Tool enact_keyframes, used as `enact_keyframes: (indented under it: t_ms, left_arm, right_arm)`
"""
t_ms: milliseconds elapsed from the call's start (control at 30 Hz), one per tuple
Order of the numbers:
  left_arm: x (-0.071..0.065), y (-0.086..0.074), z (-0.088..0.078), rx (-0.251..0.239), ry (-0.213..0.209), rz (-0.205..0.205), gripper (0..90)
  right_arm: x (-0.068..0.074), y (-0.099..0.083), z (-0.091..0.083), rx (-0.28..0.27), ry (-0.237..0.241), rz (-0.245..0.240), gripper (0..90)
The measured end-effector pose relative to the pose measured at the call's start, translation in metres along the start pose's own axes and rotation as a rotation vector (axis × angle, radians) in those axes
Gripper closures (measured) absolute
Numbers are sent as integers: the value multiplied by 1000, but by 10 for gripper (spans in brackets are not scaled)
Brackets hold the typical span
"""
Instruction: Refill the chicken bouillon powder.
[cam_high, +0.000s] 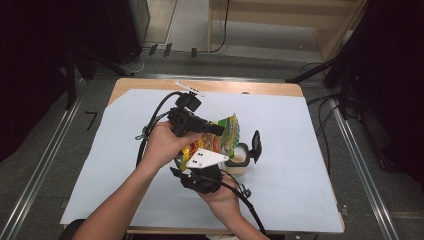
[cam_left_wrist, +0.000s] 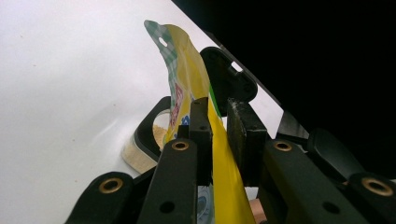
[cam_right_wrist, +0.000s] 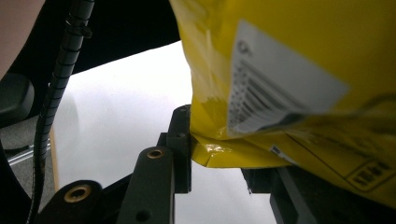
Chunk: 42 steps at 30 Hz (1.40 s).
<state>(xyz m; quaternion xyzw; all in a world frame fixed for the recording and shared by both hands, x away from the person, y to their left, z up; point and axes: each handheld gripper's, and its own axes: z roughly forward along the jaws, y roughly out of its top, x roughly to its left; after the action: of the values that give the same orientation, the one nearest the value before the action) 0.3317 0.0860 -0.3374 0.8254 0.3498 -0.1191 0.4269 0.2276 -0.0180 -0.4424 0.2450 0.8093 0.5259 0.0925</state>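
A yellow snack pouch (cam_high: 227, 131) is held upright above the table between both grippers. My left gripper (cam_left_wrist: 218, 109) is shut on its side edge, and the pouch (cam_left_wrist: 187, 60) rises past the jaws with its green checked top curling left. My right gripper (cam_right_wrist: 219, 149) is shut on the lower edge of the pouch (cam_right_wrist: 289, 56), whose barcode label faces the camera; the right jaw is mostly hidden behind it. Beneath the pouch stands a small round tub (cam_high: 239, 160) with beige contents, its black lid (cam_high: 256, 145) flipped open to the right.
A white sheet (cam_high: 300, 175) covers the wooden table (cam_high: 295, 90). Black cables trail from both grippers across the sheet. Metal floor rails (cam_high: 360, 165) run along both sides, and dark equipment stands at the back left.
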Motion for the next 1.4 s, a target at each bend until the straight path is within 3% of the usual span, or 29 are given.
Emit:
enact_keyframes:
  t_ms: [800,1400]
  left_arm:
    - [1,5,8,26,-18,1,806]
    - [7,4,4,20,-18,-16,806]
  right_arm:
    - [-1,-2,-6,3,-5,34,696]
    - [0,0,-5,6,2,17,693]
